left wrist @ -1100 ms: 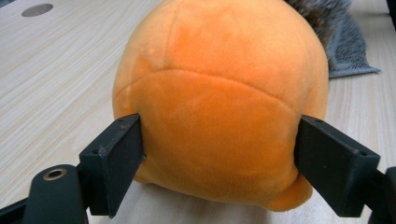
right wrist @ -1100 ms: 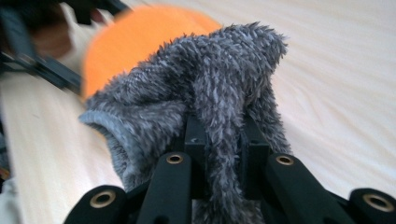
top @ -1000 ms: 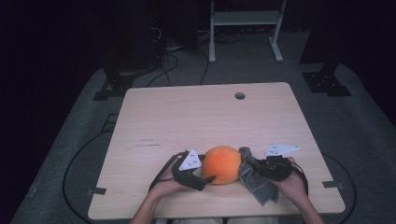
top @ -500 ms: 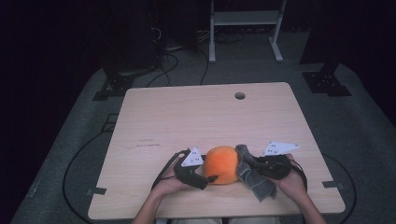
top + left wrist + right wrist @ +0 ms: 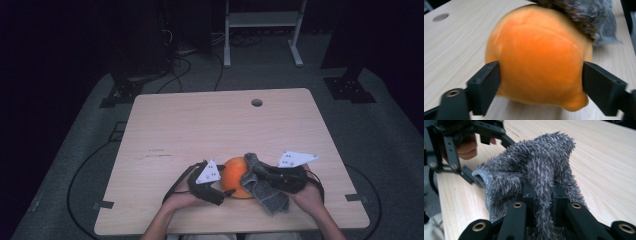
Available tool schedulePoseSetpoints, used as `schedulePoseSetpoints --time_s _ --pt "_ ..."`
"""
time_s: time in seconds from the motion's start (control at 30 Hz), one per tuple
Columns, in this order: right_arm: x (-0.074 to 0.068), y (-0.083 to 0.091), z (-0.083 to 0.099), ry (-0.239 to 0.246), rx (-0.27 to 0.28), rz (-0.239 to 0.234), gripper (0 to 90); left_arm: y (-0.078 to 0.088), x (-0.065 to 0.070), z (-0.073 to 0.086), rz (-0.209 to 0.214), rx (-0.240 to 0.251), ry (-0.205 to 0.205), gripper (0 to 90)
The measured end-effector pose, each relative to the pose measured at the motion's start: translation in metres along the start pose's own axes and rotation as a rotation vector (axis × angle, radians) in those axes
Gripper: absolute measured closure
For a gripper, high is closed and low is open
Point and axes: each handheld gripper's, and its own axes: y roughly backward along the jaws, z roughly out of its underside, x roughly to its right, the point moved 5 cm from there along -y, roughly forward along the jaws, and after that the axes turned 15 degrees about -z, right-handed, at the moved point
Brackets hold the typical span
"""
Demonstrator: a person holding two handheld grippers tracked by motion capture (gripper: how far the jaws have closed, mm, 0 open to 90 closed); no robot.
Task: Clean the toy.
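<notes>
Your right hand-held gripper (image 5: 257,176) has lifted the grey cloth (image 5: 534,177) | jaws pinched on it | left hand-held gripper (image 5: 541,87), jaws just reopening, brackets the orange ball (image 5: 536,60), pads touching | bench (image 5: 200,125) open beyond.

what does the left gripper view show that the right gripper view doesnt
Left gripper view alone: the orange plush ball sitting on the table between the left gripper's own black fingers, one on each side of it, and a round hole in the tabletop. Right gripper view alone: the right gripper pinching a fold of the grey fuzzy cloth, and a hand behind the other gripper's linkage. Both: the grey cloth and the light wooden table.
</notes>
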Motion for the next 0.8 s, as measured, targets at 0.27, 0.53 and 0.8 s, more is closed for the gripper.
schedulePoseSetpoints --time_s 0.27,0.53,0.8 --pt "-0.017 0.015 -0.02 0.055 0.047 0.008 77.2 0.0 0.007 -0.012 -0.013 0.038 -0.038 31.3" --pt "-0.007 0.003 -0.008 0.026 -0.025 0.0 77.2 -0.003 0.006 -0.011 -0.005 0.019 0.008 18.2" --pt "-0.025 0.012 -0.032 0.056 0.0 -0.054 77.3 -0.002 0.013 -0.018 -0.015 0.088 -0.038 26.5"
